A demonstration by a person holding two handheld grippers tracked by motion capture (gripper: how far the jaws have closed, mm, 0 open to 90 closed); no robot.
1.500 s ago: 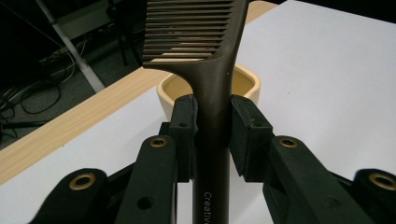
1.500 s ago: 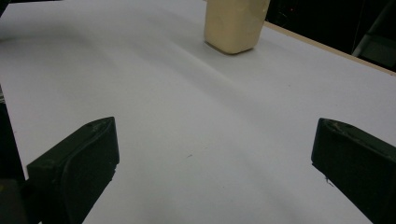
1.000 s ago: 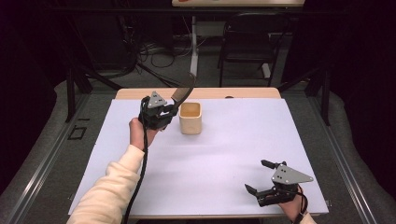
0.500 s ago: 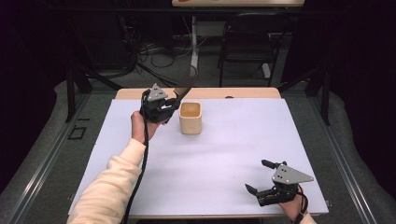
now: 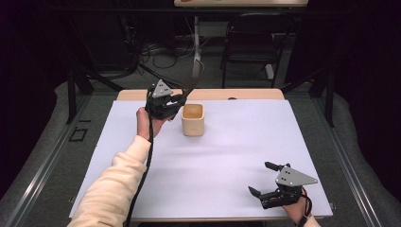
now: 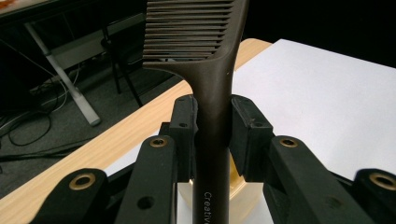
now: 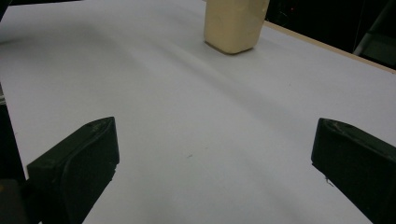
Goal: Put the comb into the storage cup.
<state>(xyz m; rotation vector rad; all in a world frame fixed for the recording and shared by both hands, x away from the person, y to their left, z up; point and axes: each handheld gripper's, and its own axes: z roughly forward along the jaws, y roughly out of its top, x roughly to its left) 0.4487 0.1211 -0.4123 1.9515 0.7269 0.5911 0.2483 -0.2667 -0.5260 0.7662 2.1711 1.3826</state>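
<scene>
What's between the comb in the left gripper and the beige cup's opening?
Nothing visible. The left gripper clamps the dark comb by its handle, teeth end up, just left of the beige cup. The cup's mouth is open and uncovered. The right gripper sits open, far off at the table's near edge.

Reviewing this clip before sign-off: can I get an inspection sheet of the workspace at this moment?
Surface: white sheet on a wooden table.
Job's things: dark comb; beige cup upright.
Clutter: nothing seen.
Grippers: left gripper shut on the comb handle beside the cup; right gripper open, holding nothing, at the near right corner.
Cables: black cable trails along the left sleeve.
Surroundings: chair, floor cables, dark room.
</scene>
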